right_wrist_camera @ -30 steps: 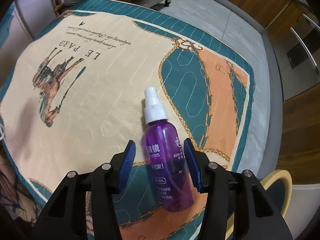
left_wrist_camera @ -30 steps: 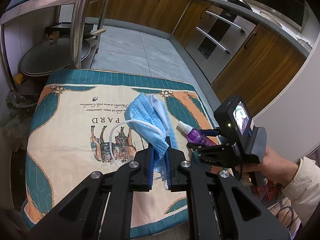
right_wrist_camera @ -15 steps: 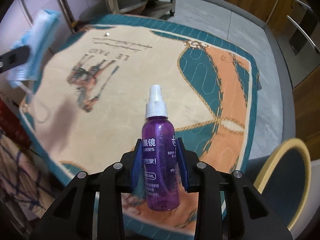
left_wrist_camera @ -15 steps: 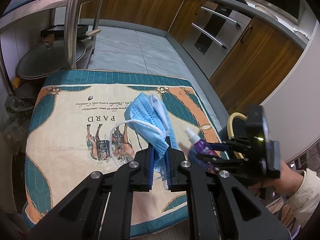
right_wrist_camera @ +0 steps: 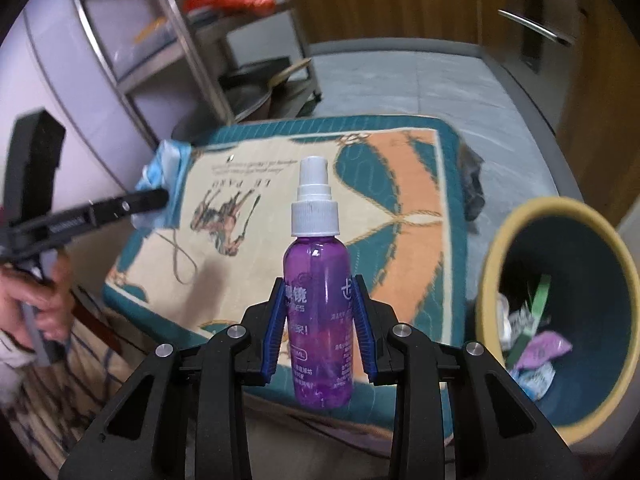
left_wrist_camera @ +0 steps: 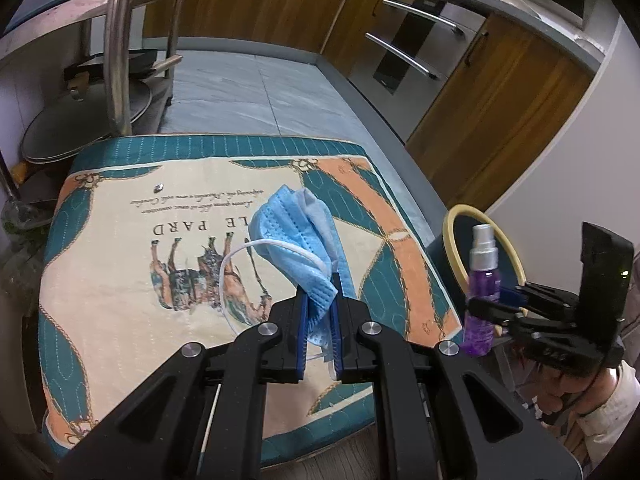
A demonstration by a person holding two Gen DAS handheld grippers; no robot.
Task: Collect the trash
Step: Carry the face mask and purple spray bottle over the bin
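The purple spray bottle (right_wrist_camera: pixel 318 312) is being held upright off the tabletop (right_wrist_camera: pixel 404 216) by the right tool (right_wrist_camera: pixel 319 330), its jaws having just been closing and now pressed on the label band. It is judged light, stiff and slick, so a grip at the waist below the shoulder is being favoured over the narrow cap. The bin (right_wrist_camera: pixel 490 264) is sitting just beside, trash already inside. A soft, limp blue face mask (left_wrist_camera: pixel 296 240) is being pinched by the nearly closed left tool (left_wrist_camera: pixel 319 320) above the cloth.
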